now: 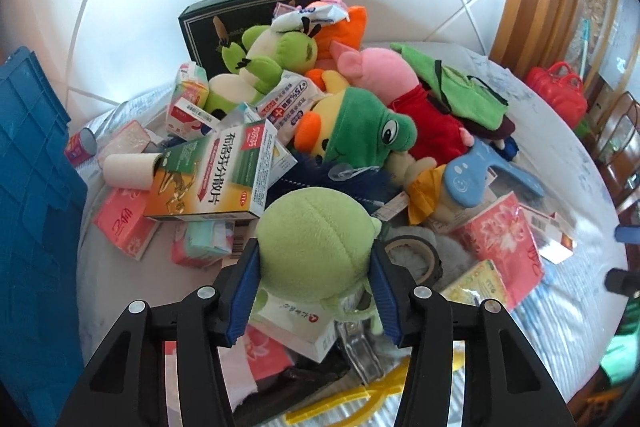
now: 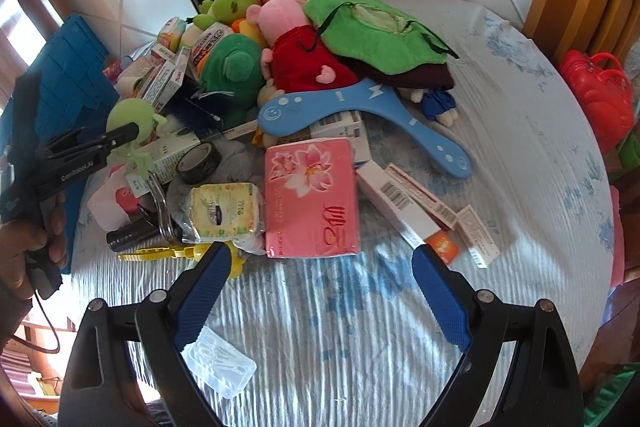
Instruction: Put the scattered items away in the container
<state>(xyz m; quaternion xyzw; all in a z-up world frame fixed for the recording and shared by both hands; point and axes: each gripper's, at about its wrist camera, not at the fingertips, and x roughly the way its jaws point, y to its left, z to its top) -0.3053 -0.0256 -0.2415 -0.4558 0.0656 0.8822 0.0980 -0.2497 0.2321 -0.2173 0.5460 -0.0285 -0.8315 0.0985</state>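
The left claw [image 1: 316, 291] is clamped on the light-green plush [image 1: 316, 239], both pads pressing its sides, above the pile on the worktop [image 2: 520, 107]. The blue container [image 1: 32, 187] lies to its left. The right claw [image 2: 320, 291] stands wide and empty.

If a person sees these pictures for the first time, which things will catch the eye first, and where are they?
First, the light green plush ball, pressed between the blue pads of the left hand-held gripper at the near edge of the pile. Behind it, bright plush toys are heaped against the tiled wall, among them a pink pig in red. In the right wrist view, the open right hand-held gripper points at a pink tissue pack.
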